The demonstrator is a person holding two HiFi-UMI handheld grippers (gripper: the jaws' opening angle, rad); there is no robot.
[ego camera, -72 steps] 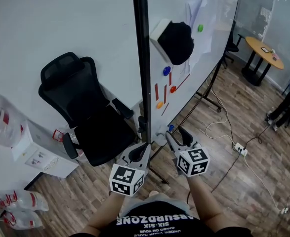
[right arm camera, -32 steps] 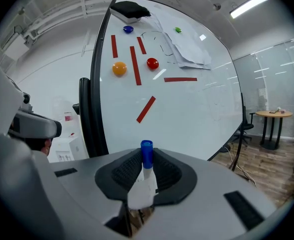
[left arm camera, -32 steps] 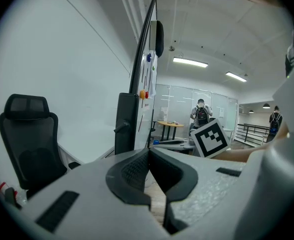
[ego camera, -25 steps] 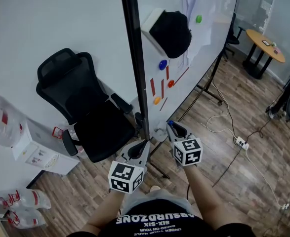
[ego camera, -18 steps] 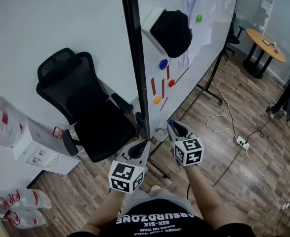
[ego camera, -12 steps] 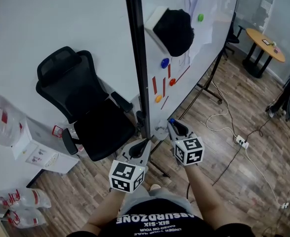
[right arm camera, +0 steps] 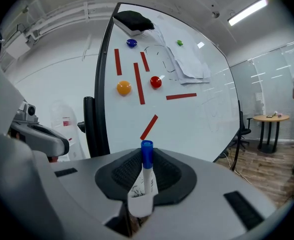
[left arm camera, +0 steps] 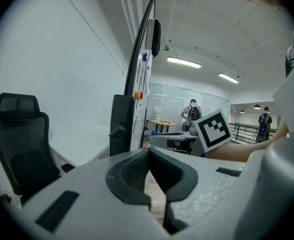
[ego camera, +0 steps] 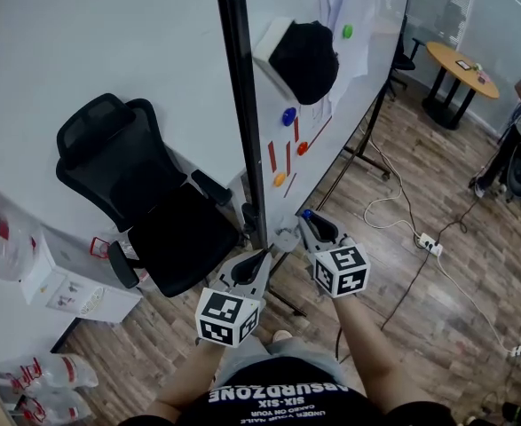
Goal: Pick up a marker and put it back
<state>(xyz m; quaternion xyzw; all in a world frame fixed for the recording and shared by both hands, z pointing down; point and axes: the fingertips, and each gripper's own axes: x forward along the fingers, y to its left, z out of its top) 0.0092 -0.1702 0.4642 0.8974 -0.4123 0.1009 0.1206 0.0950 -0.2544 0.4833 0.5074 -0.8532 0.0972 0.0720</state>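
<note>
A white marker with a blue cap [right arm camera: 147, 174] stands upright between the pads of my right gripper [right arm camera: 145, 159], which is shut on it. In the head view the blue cap [ego camera: 307, 213] shows at the tip of the right gripper [ego camera: 310, 224], close to the lower edge of the whiteboard [ego camera: 331, 105]. Beside it my left gripper [ego camera: 262, 257] points at the board's black post [ego camera: 242, 131]. Its jaws [left arm camera: 149, 153] are shut with nothing between them.
The whiteboard [right arm camera: 197, 114] carries red strips, round magnets [right arm camera: 123, 87], papers and a black eraser [ego camera: 306, 59]. A black office chair [ego camera: 145, 211] stands left of the post. Cables and a power strip [ego camera: 424, 240] lie on the wooden floor. A round table [ego camera: 460, 65] is far right.
My right gripper has risen slightly with the marker still in it. The left gripper has stayed where it was. The head view has shifted a little.
</note>
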